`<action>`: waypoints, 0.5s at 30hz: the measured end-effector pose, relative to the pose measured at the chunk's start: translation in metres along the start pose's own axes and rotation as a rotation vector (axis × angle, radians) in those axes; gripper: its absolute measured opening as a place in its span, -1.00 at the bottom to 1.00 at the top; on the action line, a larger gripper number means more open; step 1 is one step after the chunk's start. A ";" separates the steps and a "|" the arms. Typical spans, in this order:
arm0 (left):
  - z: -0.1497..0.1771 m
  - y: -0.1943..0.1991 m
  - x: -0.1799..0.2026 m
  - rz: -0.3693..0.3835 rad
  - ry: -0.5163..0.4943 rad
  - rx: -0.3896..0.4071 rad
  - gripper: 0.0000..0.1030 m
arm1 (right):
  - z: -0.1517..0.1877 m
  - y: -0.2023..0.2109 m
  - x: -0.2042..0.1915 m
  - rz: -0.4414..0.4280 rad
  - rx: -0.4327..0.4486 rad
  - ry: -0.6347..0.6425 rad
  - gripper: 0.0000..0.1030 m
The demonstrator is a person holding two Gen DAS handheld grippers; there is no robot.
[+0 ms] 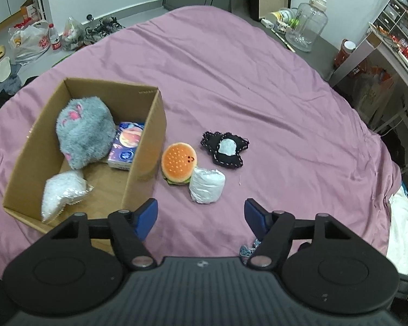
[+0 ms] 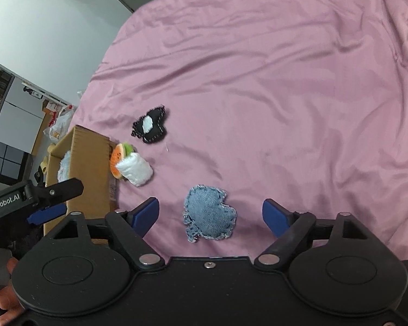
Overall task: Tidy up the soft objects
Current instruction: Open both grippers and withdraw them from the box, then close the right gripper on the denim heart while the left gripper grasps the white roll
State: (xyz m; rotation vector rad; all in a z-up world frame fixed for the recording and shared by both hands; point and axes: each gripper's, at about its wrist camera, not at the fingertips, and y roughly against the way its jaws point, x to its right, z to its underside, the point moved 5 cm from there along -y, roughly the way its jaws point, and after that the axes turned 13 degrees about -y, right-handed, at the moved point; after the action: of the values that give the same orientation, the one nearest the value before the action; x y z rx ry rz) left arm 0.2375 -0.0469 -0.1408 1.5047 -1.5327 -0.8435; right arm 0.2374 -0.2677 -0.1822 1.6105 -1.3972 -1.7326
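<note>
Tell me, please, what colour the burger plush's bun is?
Orange with pale dots, clearest in the left wrist view: burger plush.

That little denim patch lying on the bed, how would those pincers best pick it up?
Probably from straight above. The denim patch lies flat on the pink sheet, right between the open right gripper. Pinching across its plump, rounded middle looks safer than the frayed edges, which give little to hold.
</note>
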 end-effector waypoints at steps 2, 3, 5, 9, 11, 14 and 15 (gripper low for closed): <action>0.000 -0.006 0.003 0.003 -0.002 -0.010 0.20 | 0.002 -0.007 0.002 0.002 -0.016 0.001 0.54; 0.000 -0.009 0.005 0.004 -0.002 -0.015 0.17 | 0.002 -0.010 0.003 0.003 -0.023 -0.001 0.53; -0.001 -0.015 0.007 0.003 0.000 -0.024 0.15 | 0.003 -0.017 0.006 0.008 -0.040 -0.007 0.50; -0.002 -0.028 0.010 -0.004 0.003 -0.045 0.15 | 0.004 -0.029 0.008 0.013 -0.069 -0.002 0.46; -0.004 -0.035 0.011 -0.008 0.004 -0.054 0.15 | 0.003 -0.035 0.010 0.023 -0.080 0.004 0.46; -0.007 -0.045 0.013 -0.011 0.005 -0.066 0.15 | 0.003 -0.044 0.013 0.032 -0.100 0.006 0.43; -0.008 -0.048 0.014 -0.014 0.004 -0.068 0.15 | 0.003 -0.047 0.014 0.035 -0.105 0.008 0.42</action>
State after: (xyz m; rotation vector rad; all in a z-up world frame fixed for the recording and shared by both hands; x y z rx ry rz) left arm 0.2672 -0.0633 -0.1787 1.4688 -1.4775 -0.8911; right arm 0.2466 -0.2577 -0.2288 1.5265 -1.3009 -1.7476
